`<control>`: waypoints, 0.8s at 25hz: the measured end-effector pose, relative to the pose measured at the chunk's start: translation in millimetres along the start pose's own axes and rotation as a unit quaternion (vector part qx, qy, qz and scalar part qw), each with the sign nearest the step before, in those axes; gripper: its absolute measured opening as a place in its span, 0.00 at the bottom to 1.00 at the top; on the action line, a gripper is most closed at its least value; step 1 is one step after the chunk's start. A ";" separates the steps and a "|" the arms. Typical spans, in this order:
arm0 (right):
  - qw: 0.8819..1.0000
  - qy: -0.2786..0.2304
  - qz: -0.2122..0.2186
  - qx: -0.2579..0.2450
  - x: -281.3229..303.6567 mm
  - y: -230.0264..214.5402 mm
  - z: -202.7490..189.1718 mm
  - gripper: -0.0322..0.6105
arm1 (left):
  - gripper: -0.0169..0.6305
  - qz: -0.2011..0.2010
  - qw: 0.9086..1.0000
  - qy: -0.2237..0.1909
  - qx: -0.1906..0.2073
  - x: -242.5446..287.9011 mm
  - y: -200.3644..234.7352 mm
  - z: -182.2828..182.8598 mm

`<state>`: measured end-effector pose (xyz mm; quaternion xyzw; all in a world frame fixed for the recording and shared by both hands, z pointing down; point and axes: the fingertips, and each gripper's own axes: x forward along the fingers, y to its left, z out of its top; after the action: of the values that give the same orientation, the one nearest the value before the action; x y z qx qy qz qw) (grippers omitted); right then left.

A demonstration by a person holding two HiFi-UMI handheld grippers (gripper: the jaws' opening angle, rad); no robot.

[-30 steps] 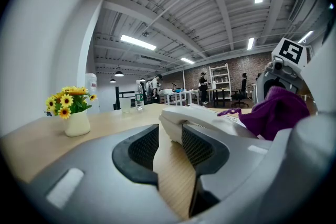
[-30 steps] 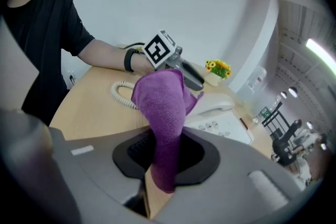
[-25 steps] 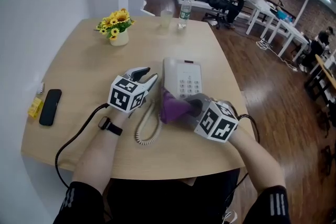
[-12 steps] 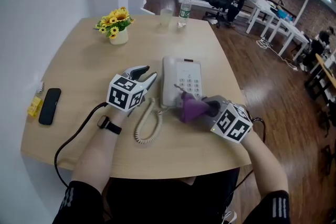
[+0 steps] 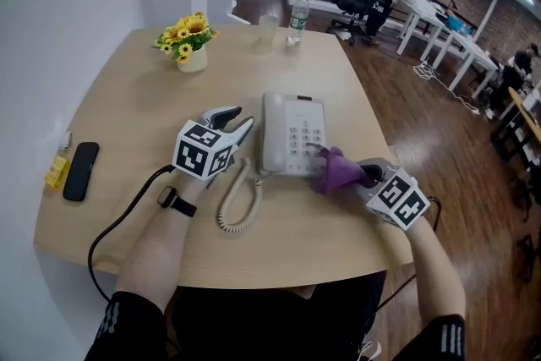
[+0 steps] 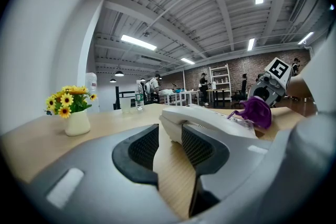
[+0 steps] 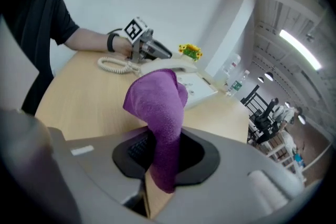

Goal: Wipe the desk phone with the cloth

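Note:
A white desk phone (image 5: pixel 292 134) lies mid-table, its handset on its left side and a coiled cord (image 5: pixel 237 205) trailing toward me. My left gripper (image 5: pixel 240 123) rests open at the phone's left edge; in the left gripper view the handset end (image 6: pixel 181 119) sits just beyond the fingertips, with bare table between them. My right gripper (image 5: pixel 369 175) is shut on a purple cloth (image 5: pixel 337 170), which touches the phone's near right corner. In the right gripper view the cloth (image 7: pixel 159 102) stands up from the jaws and hides part of the phone (image 7: pixel 191 83).
A vase of yellow flowers (image 5: pixel 191 44), a clear cup (image 5: pixel 267 30) and a water bottle (image 5: pixel 296 18) stand at the table's far side. A black handset-like device (image 5: pixel 80 172) and a small yellow item (image 5: pixel 57 173) lie at the left edge. The table's right edge is close to the right gripper.
My right gripper carried the cloth rightward along the phone's near edge, from its front left corner to its right corner. The left gripper stayed put.

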<state>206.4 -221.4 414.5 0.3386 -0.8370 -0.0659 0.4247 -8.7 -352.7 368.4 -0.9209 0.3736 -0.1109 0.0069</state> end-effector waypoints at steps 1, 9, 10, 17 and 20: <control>0.999 -0.029 -0.002 0.025 -6.7 -5.9 8.2 0.18 | 0.23 0.000 1.000 0.000 0.000 -0.1 0.2 0.0; 0.933 -0.275 -0.032 0.230 -50.4 -74.3 81.5 0.18 | 0.23 0.000 1.000 0.000 -0.001 -1.5 0.6 0.9; 0.921 -0.297 -0.033 0.251 -49.7 -81.8 84.3 0.18 | 0.23 0.000 1.000 0.000 -0.001 -1.4 0.7 0.4; 0.877 -0.352 -0.050 0.322 -27.1 -111.7 76.8 0.18 | 0.23 0.000 1.000 0.000 0.000 -1.9 -0.2 0.2; 0.883 -0.339 -0.060 0.319 -11.2 -108.1 62.4 0.18 | 0.23 -0.001 1.000 0.000 0.000 -1.9 -1.2 -0.4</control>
<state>219.0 -307.8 324.6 0.4624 -0.8838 0.0679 -0.0207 -9.2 -350.4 368.5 -0.9212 0.3729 -0.1107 0.0067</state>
